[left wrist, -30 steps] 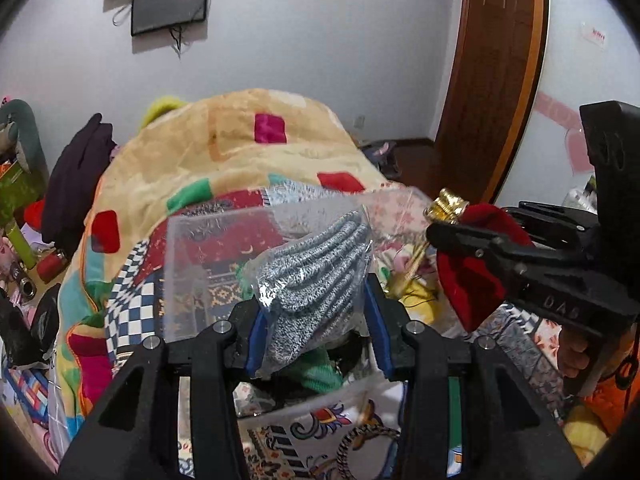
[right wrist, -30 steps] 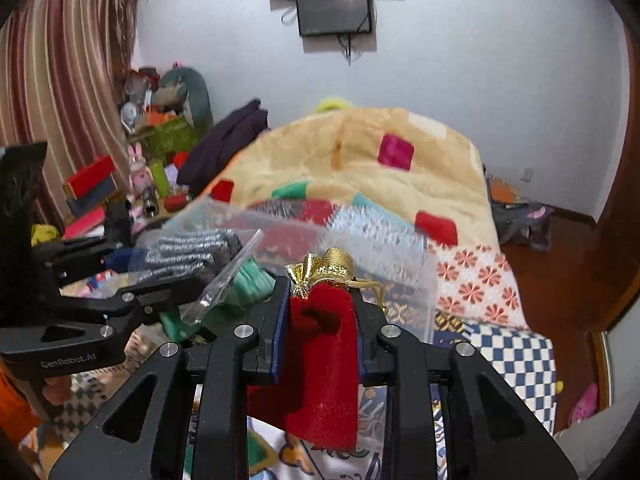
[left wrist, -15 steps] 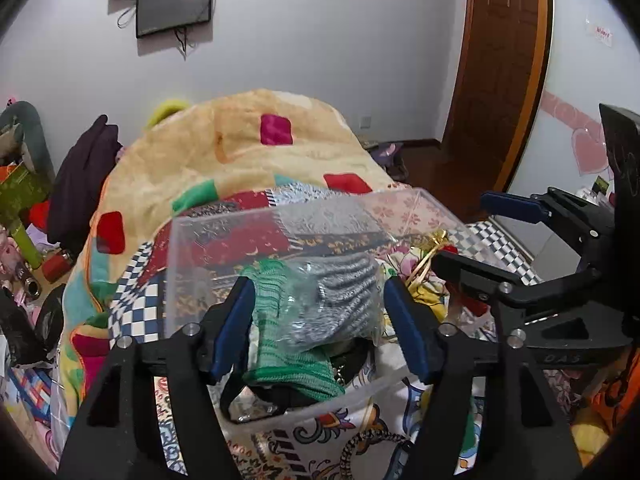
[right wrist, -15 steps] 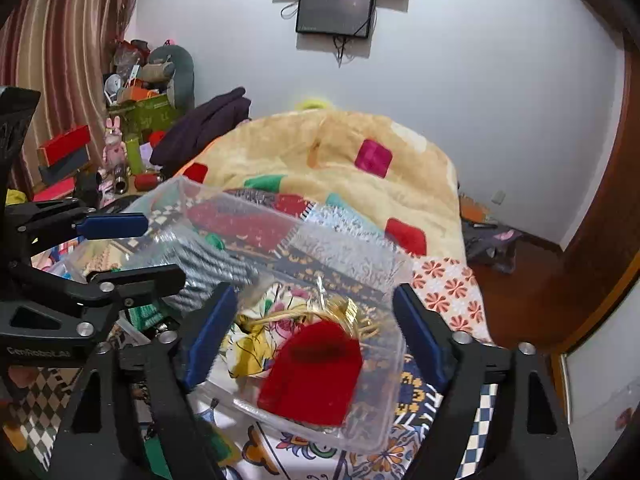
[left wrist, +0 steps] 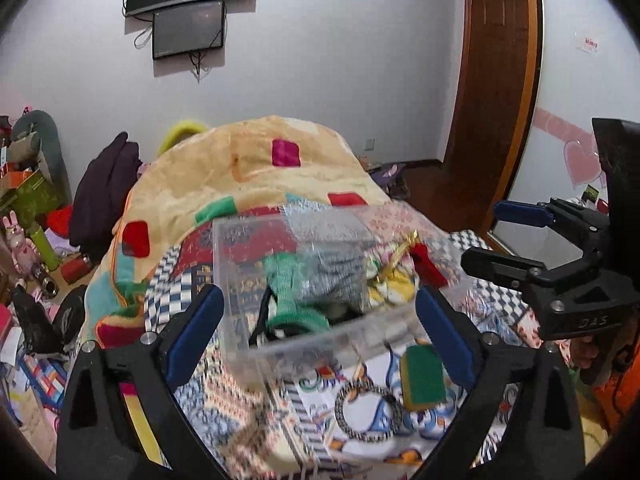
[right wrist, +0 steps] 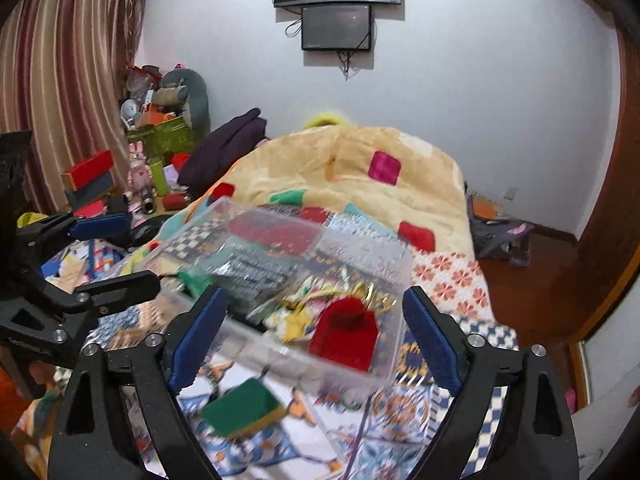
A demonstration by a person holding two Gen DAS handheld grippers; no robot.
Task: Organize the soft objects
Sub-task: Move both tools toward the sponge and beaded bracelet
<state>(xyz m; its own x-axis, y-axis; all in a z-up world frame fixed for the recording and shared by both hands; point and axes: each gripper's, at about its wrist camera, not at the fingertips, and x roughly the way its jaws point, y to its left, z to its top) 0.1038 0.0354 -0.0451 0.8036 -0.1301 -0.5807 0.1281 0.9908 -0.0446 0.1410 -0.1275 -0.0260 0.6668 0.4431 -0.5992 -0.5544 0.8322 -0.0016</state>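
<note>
Soft objects sit in a clear box (left wrist: 320, 332) on the patterned bedspread (left wrist: 248, 412): red pouch (right wrist: 346, 334), grey striped gloves (left wrist: 340, 276), green knit (left wrist: 288, 288). Nearest, a green sponge (right wrist: 242, 408) lies outside. Left gripper (left wrist: 318, 328) and right gripper (right wrist: 316, 338) both gape empty before the box.

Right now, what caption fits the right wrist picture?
Open right tool above a clear plastic box holding a red velvet pouch.
</note>
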